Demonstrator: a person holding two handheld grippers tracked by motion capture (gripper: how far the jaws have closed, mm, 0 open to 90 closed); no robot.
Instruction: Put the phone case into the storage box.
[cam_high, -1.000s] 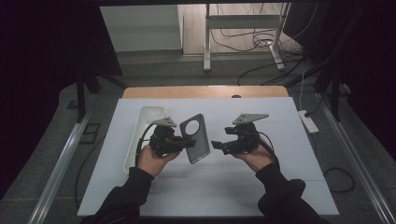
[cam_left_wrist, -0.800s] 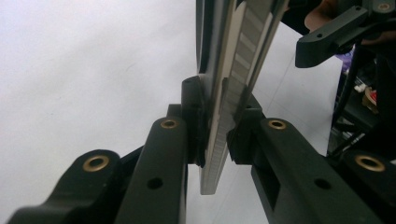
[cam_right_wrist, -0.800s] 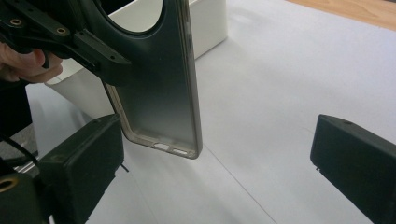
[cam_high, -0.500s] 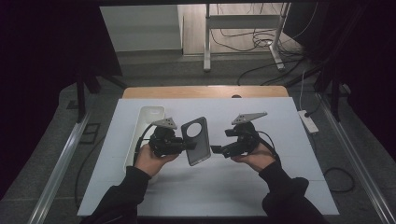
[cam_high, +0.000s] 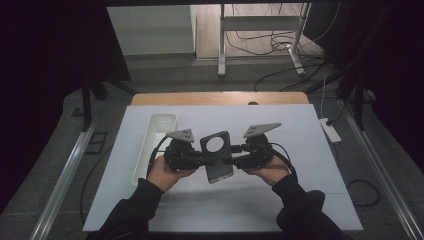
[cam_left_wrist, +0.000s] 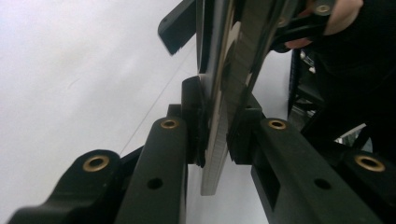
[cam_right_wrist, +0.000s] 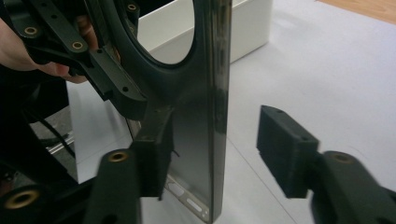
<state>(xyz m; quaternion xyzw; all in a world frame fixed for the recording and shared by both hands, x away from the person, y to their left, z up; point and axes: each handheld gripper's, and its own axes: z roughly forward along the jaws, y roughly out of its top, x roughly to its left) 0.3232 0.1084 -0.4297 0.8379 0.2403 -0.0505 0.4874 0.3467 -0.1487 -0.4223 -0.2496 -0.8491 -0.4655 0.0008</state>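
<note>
Holding the dark phone case (cam_high: 217, 156) edge-on above the white table (cam_high: 300, 200), I have my left gripper (cam_high: 197, 159) clamped firmly on its left side. My right gripper (cam_high: 231, 161) has just been closing around the opposite edge: one pad touches, the other stands off. The white tray (cam_high: 150, 145) lies left.

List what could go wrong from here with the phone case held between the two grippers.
1. The left gripper alone clamps the phone case by one edge above the table; a slip could drop it.
2. The right gripper has just been closing around the other edge, one pad touching, the other apart; an off-centre close might twist the case.
3. Opposing pulls might bend its thin frame.
</note>
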